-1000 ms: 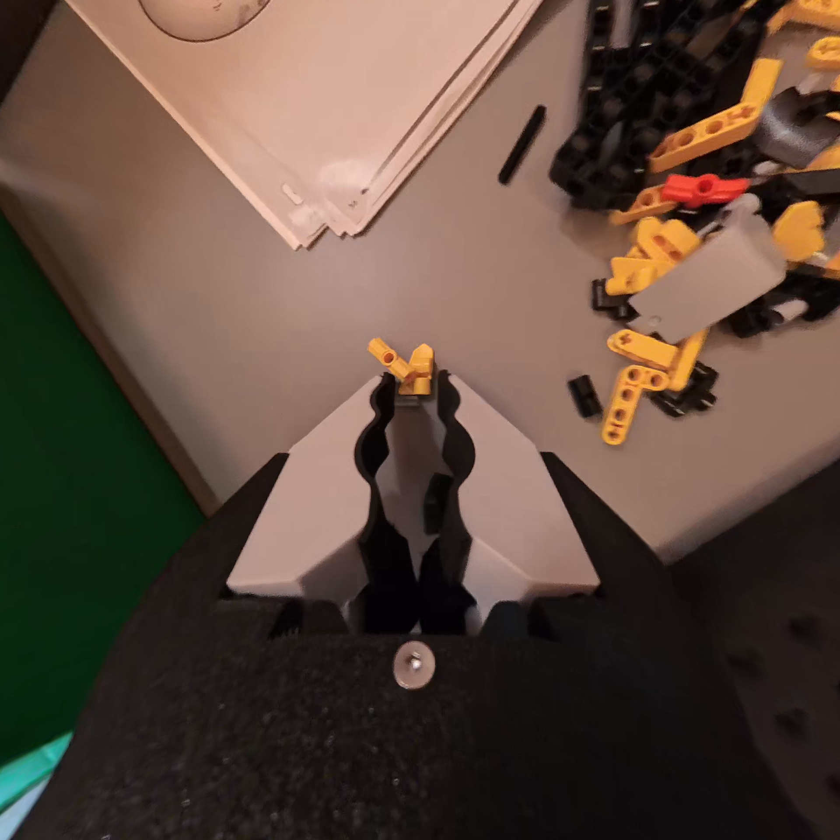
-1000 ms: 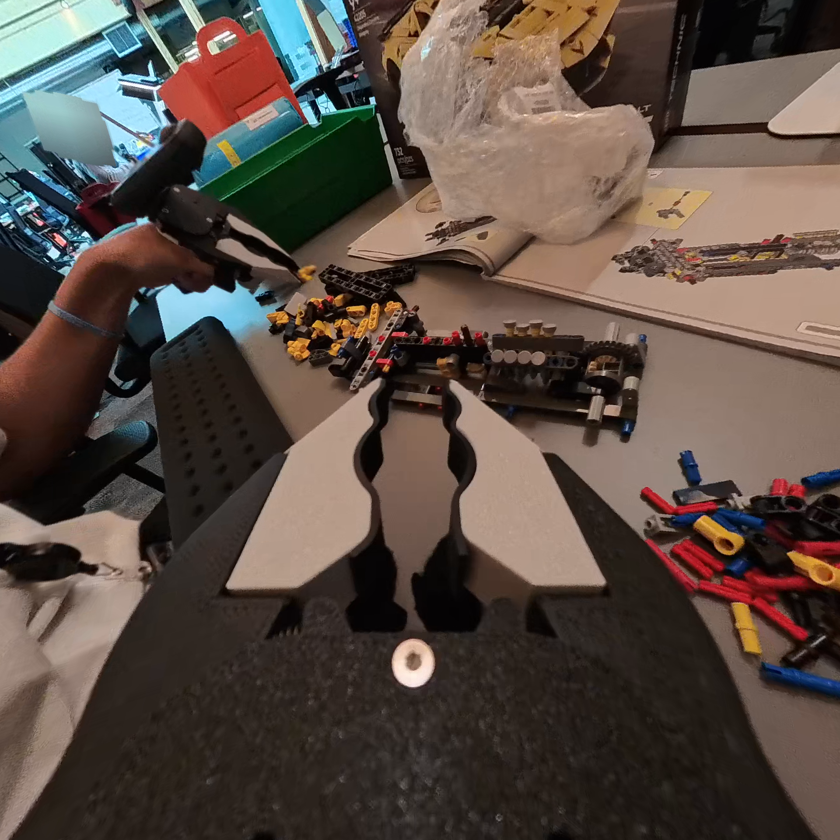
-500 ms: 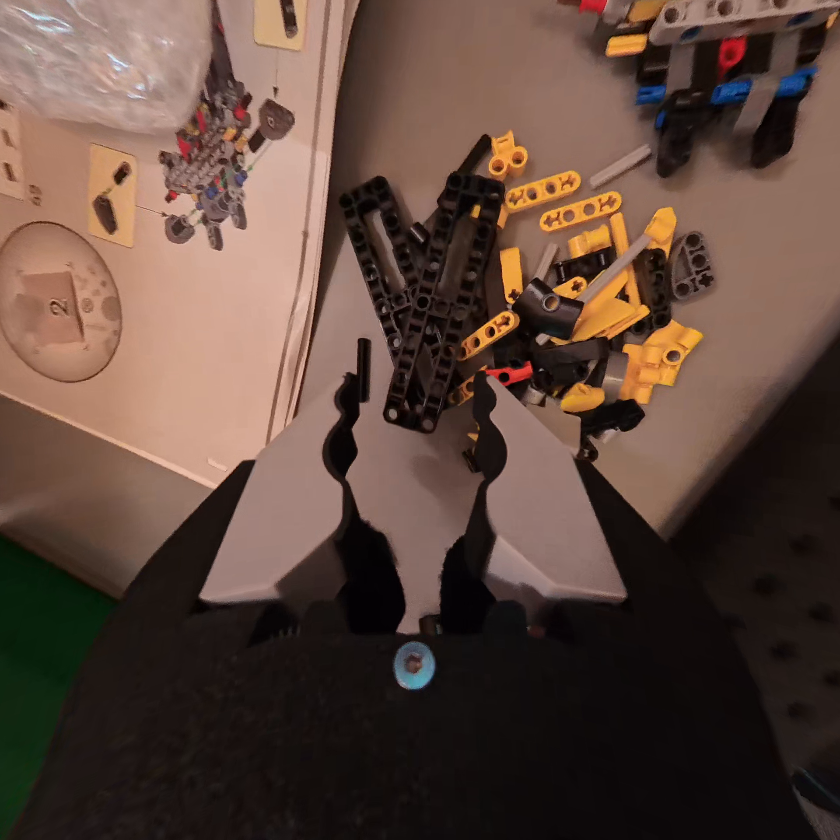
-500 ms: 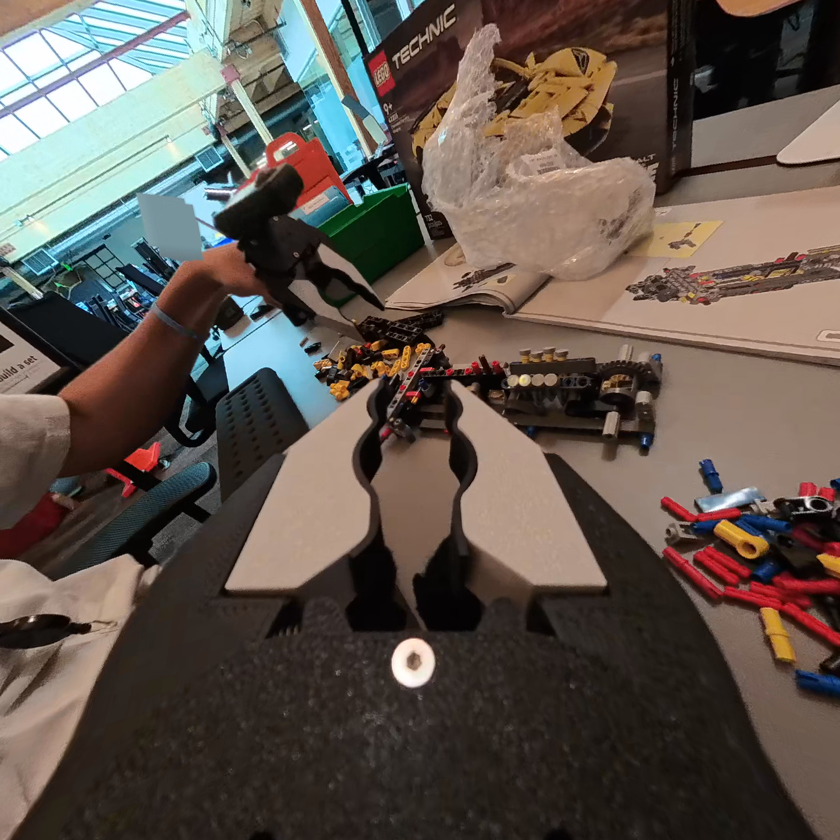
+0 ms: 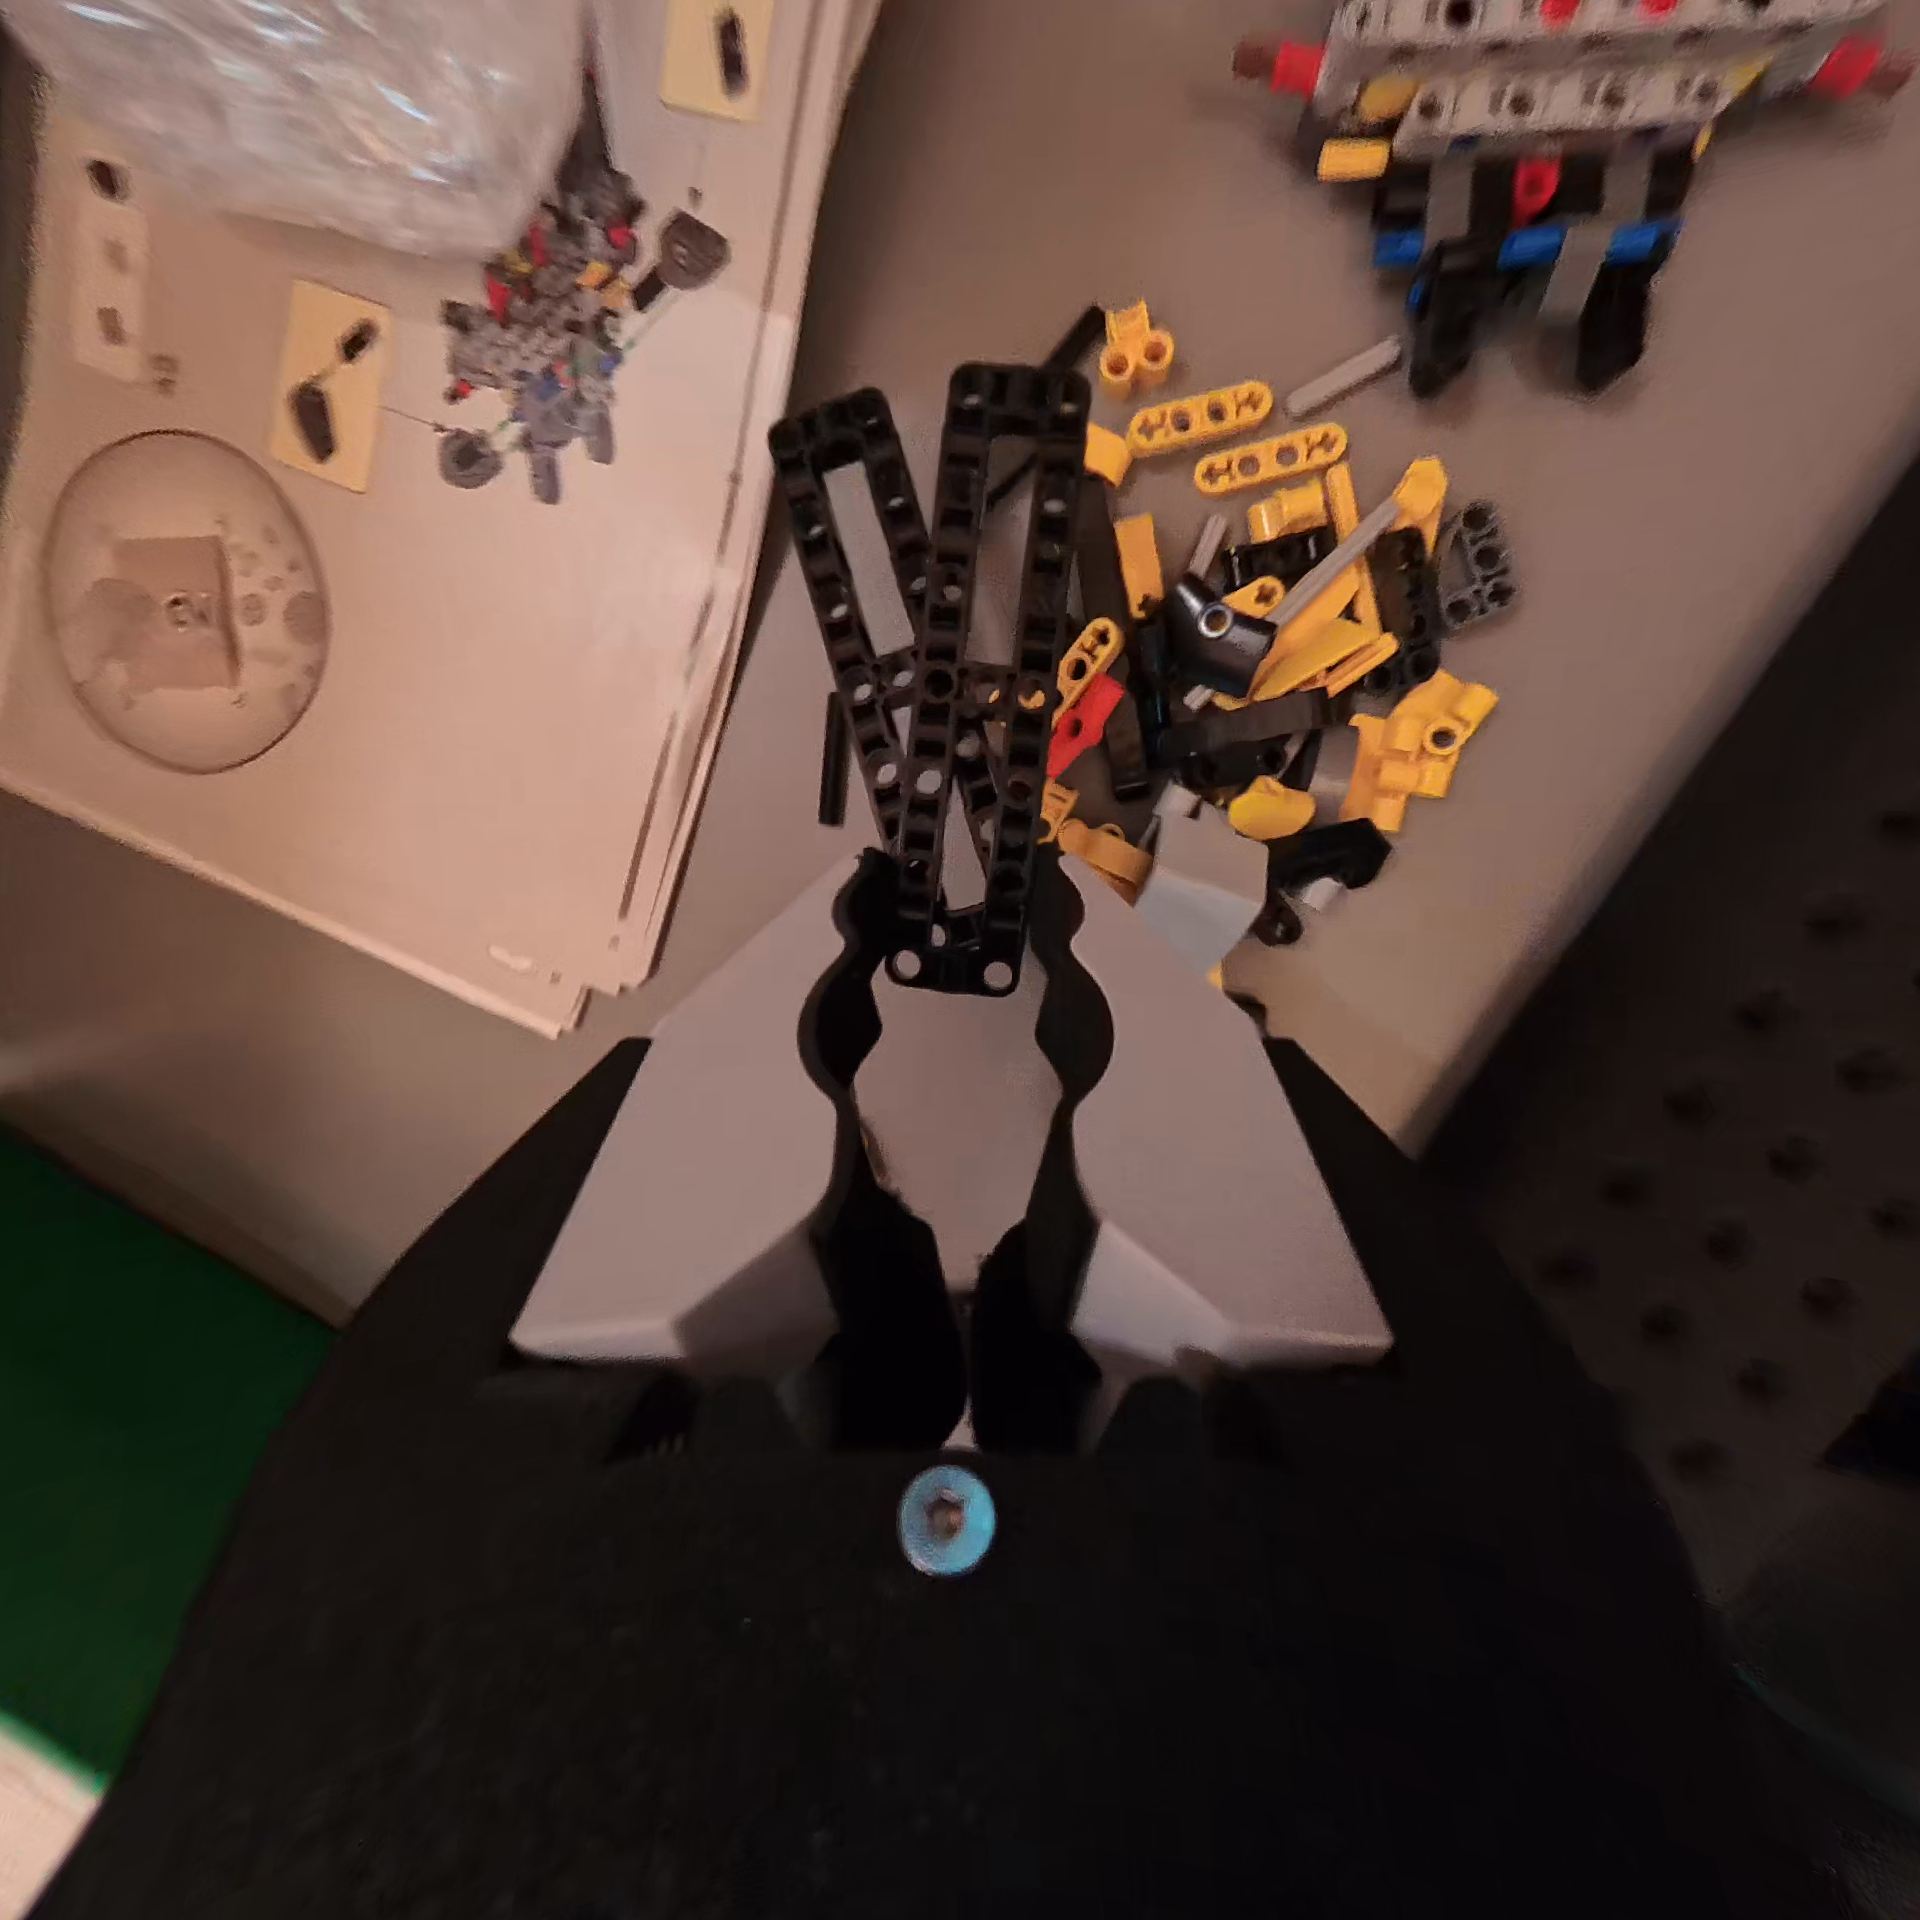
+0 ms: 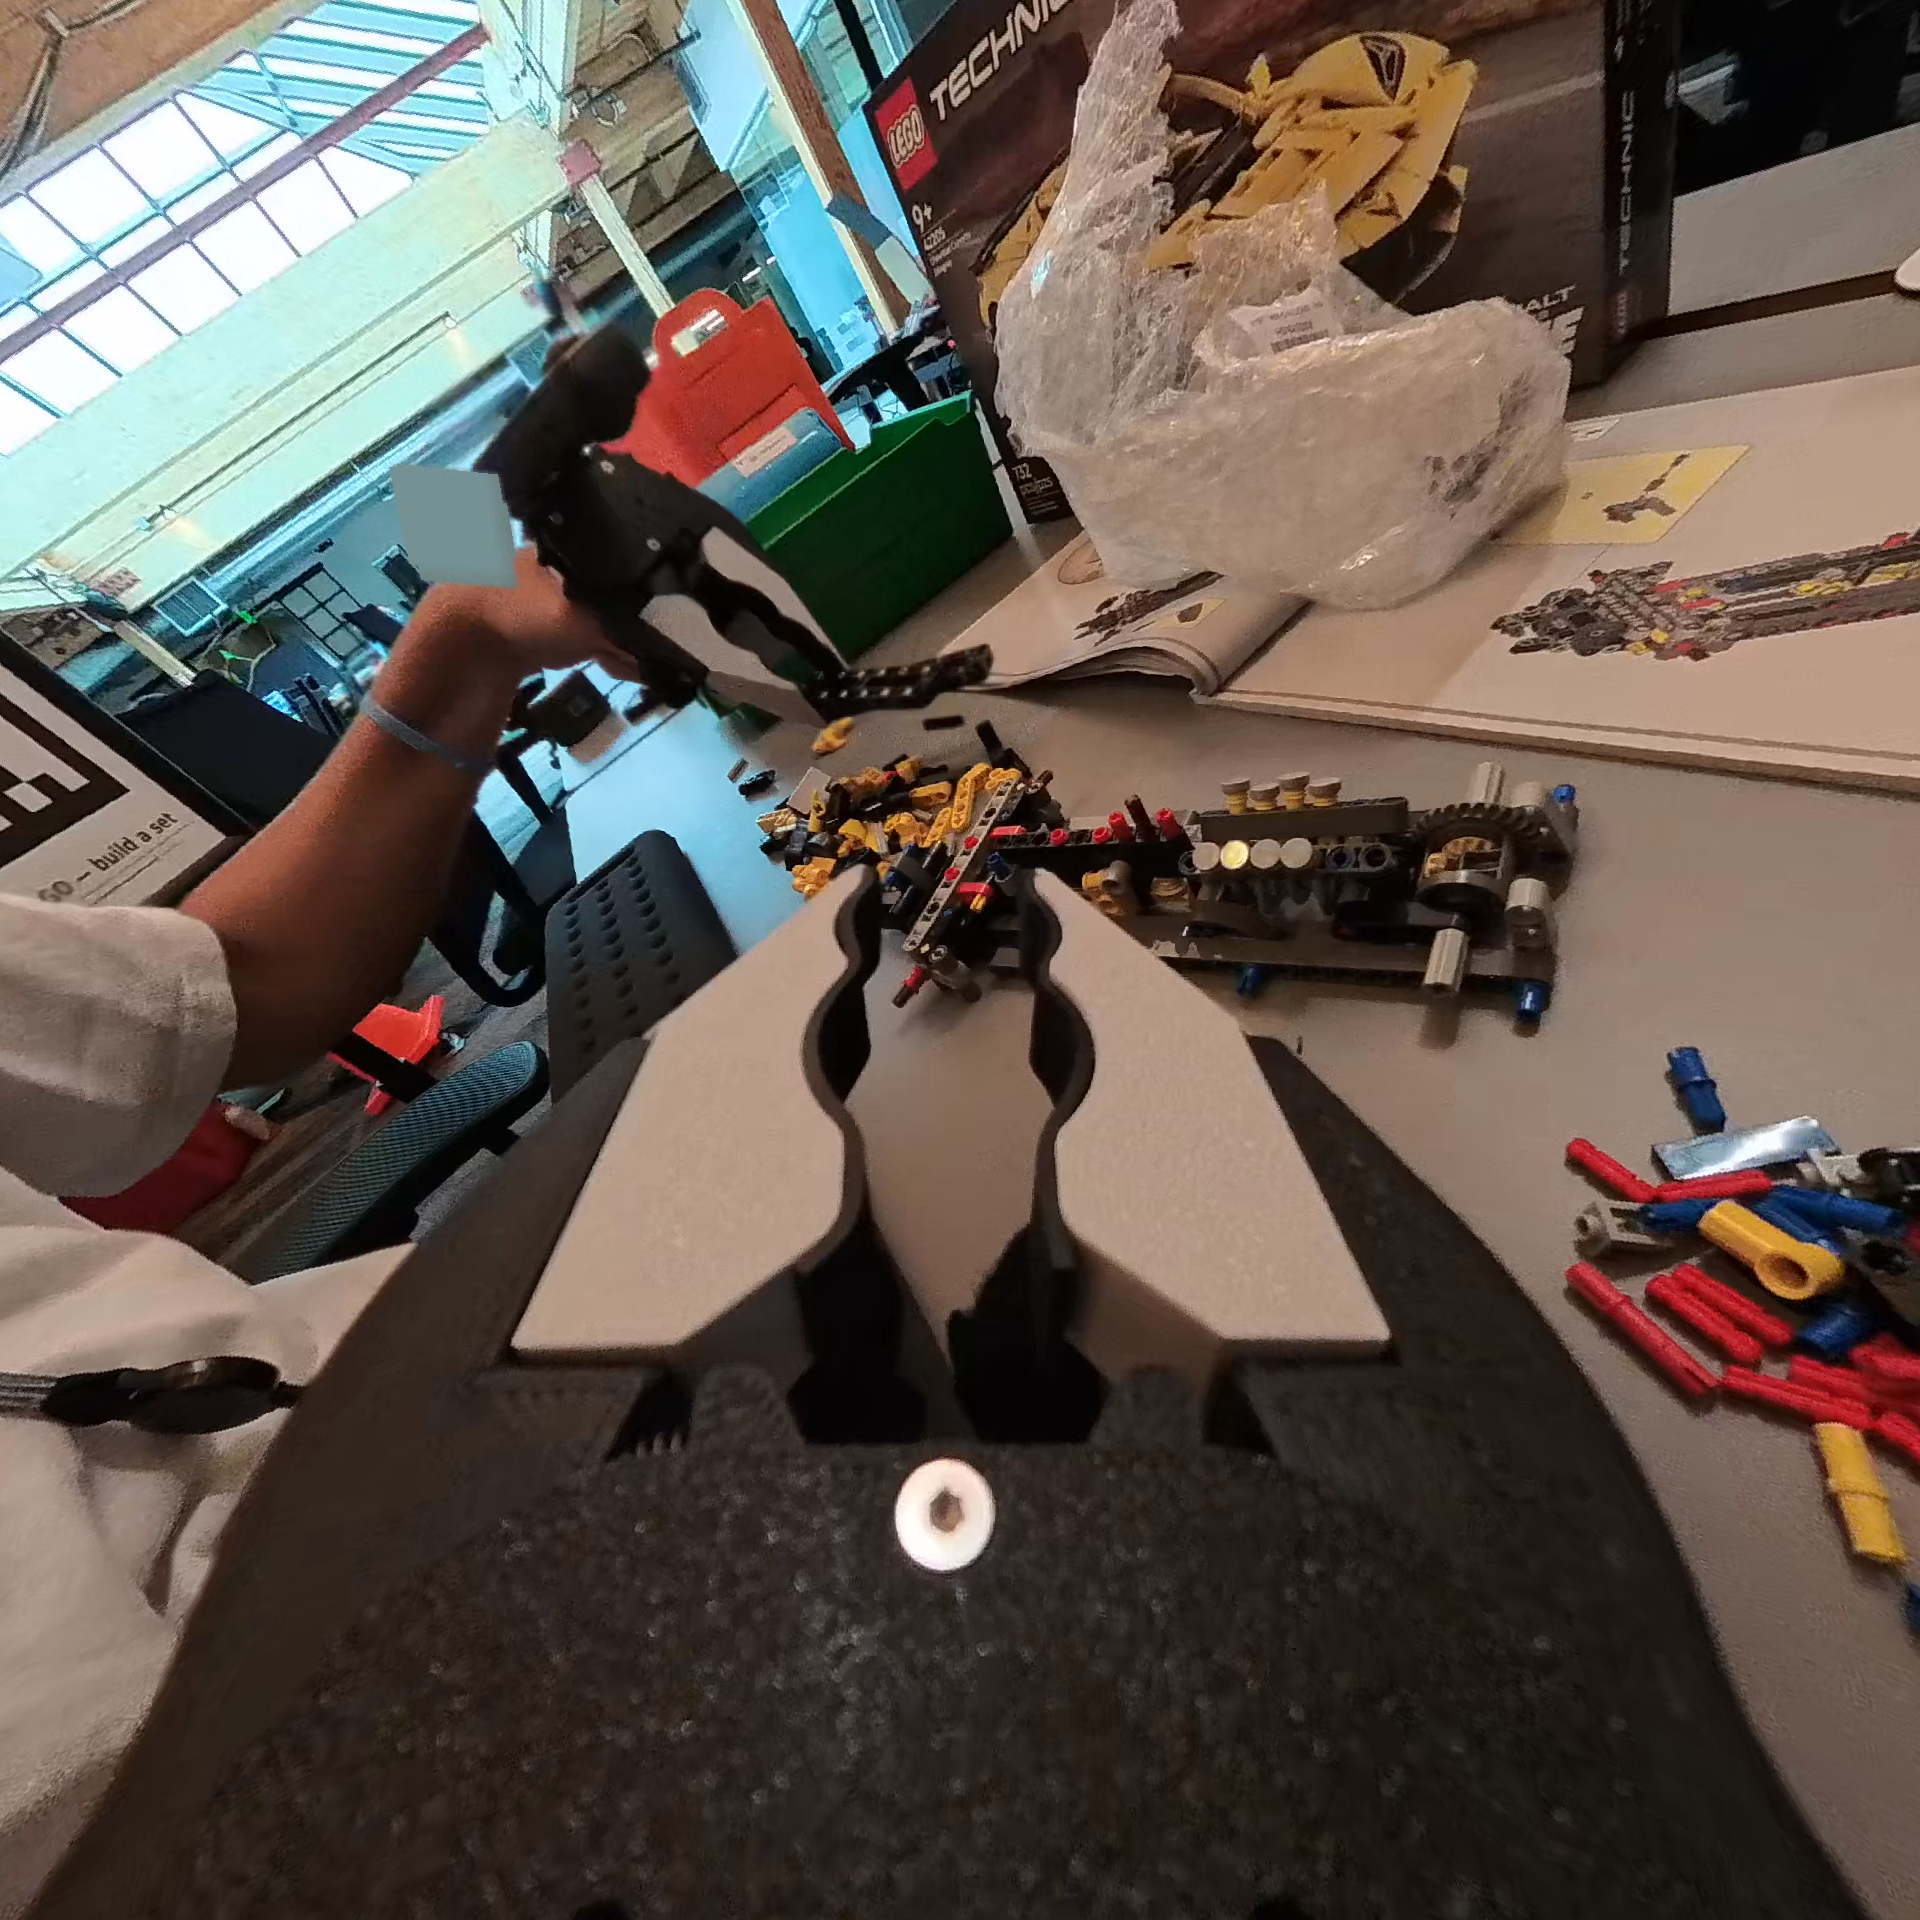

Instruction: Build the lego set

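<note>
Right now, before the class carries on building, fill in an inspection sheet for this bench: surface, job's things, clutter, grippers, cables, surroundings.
Surface: grey table, crowded with parts.
Job's things: half-built car frame; pile of yellow and black pieces; heap of red and blue pins; open instruction book.
Clutter: crumpled plastic bag lying on the book; set box behind it.
Grippers: left gripper raised above the table, closed on a long black frame; right gripper open and empty, pointing at the car frame.
Cables: nothing seen.
Surroundings: green bin; black chair at the table edge.
</note>
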A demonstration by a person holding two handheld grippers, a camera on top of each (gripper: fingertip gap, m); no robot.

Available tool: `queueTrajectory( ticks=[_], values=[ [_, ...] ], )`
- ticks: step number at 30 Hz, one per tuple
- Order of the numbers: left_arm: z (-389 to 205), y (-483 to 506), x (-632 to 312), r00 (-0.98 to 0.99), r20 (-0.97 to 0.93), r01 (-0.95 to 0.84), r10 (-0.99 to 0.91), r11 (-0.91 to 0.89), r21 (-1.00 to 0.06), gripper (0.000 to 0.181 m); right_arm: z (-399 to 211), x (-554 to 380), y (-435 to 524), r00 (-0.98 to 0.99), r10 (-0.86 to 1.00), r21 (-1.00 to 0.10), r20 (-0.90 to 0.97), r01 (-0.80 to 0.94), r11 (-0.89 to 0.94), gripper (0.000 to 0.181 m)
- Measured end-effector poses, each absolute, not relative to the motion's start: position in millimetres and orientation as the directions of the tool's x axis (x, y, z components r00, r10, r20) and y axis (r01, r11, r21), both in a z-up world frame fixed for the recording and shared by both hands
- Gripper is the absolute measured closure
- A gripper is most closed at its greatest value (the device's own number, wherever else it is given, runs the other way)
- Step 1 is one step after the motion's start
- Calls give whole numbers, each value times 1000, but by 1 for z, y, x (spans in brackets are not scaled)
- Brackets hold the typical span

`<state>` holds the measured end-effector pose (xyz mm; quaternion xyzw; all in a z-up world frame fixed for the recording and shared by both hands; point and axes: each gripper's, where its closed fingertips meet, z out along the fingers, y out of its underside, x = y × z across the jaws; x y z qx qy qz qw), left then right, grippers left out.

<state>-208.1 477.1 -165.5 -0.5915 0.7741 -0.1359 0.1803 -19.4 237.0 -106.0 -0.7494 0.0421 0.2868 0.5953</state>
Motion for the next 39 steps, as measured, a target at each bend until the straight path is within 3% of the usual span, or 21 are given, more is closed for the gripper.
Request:
queueTrajectory(
  ticks=[3,6,8,11,14,23,28,32,37,39],
  values=[
    [-142,487,-222,-68,-173,-828,-982,152,-539,157,-105,-18,236,821,282,-862,-495,-423,-281,157],
    [-131,525,-243,241,-227,-790,-944,-54,-611,156,-103,-17,236,810,288,-854,-511,-440,-276,157],
    [-134,551,-260,430,-227,-756,-874,-211,-619,156,-103,-17,237,803,292,-850,-519,-447,-280,156],
    [-149,568,-267,535,-187,-725,-824,-333,-603,156,-104,-18,237,802,296,-849,-519,-444,-286,156],
    [-167,590,-286,576,-314,-771,-755,-372,-517,157,-104,-18,237,802,297,-850,-517,-443,-284,156],
    [-204,589,-291,566,-281,-798,-775,-430,-423,156,-105,-17,238,791,296,-839,-535,-458,-293,156],
    [-201,583,-287,564,-222,-777,-795,-420,-469,156,-106,-18,239,790,297,-837,-537,-456,-302,156],
    [-191,576,-294,577,-193,-755,-794,-428,-497,139,-105,-17,239,780,299,-830,-549,-470,-300,155],
    [-151,551,-308,558,-219,-725,-801,-342,-598,140,-105,-15,240,779,294,-828,-554,-478,-294,156],
    [-138,530,-302,516,-185,-699,-836,-287,-655,148,-105,-15,241,783,292,-830,-550,-474,-293,156]
  ],
)
